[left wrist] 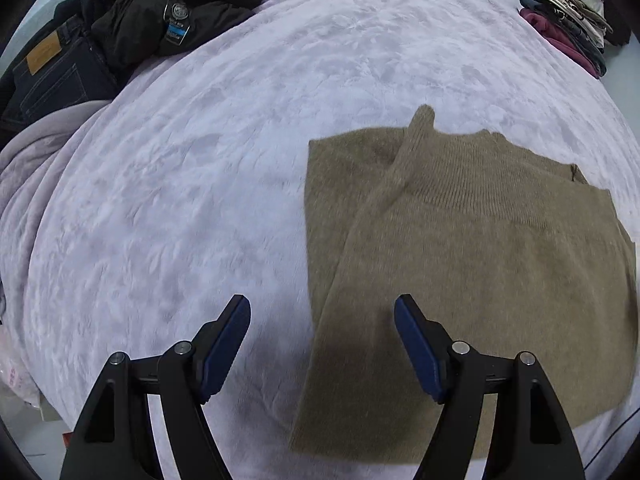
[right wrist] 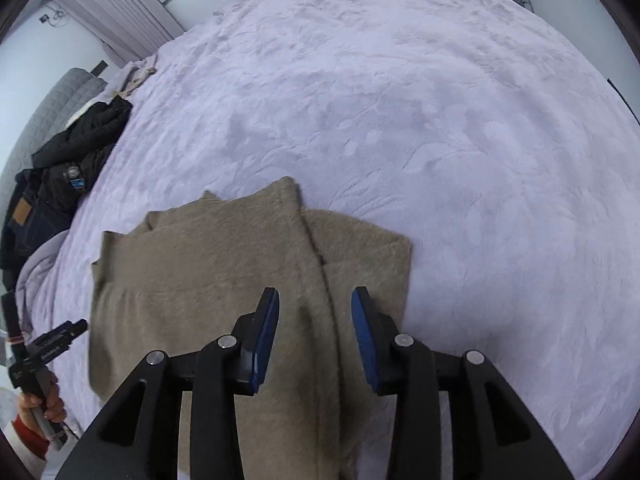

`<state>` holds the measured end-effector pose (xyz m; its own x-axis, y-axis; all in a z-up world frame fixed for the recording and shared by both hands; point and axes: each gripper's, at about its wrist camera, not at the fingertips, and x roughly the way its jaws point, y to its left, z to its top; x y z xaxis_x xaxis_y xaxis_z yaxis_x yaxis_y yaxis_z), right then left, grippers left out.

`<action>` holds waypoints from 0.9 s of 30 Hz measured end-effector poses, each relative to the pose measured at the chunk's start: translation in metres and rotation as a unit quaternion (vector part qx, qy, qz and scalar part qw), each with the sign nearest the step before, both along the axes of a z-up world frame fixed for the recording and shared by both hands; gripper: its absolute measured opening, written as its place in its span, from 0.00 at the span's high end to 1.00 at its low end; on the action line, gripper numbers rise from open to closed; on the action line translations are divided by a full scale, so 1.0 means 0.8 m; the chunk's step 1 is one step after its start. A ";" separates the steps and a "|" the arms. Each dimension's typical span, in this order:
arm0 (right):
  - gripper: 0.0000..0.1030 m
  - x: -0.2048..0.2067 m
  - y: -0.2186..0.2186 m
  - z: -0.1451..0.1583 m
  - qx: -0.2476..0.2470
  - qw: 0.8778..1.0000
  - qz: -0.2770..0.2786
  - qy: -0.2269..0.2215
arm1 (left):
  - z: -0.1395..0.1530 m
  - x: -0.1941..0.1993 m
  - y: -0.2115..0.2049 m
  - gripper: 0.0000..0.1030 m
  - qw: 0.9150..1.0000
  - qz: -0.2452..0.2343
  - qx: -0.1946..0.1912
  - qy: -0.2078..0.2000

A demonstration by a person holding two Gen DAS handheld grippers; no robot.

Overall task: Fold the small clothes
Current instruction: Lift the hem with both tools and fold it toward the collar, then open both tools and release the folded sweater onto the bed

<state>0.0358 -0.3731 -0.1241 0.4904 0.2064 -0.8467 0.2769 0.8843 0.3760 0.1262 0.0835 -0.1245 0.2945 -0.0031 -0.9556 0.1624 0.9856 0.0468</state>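
Both grippers are held open and empty: left gripper [left wrist: 322,306] over the near left edge of the tan knit sweater [left wrist: 480,248], right gripper [right wrist: 315,298] above its folded-in sleeve [right wrist: 320,264]. Soft, light, limp knit is judged; doubled edges should be pinched.

Tan sweater [left wrist: 480,248]; lilac leaf-embossed blanket [left wrist: 240,160]; black jacket [left wrist: 168,4].

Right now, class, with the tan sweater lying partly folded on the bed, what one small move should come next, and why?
Probably lower the left gripper onto the sweater's near side edge and close on it. Both sleeves already lie folded over the body, both grippers are open and hold nothing, and the left one hangs right over that edge. The right gripper sits over the folded sleeve, so it looks less ready to grip.
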 end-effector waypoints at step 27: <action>0.92 -0.142 0.112 -0.109 0.324 0.940 -0.077 0.068 | -0.065 -0.076 0.079 0.78 0.990 0.021 -0.114 0.075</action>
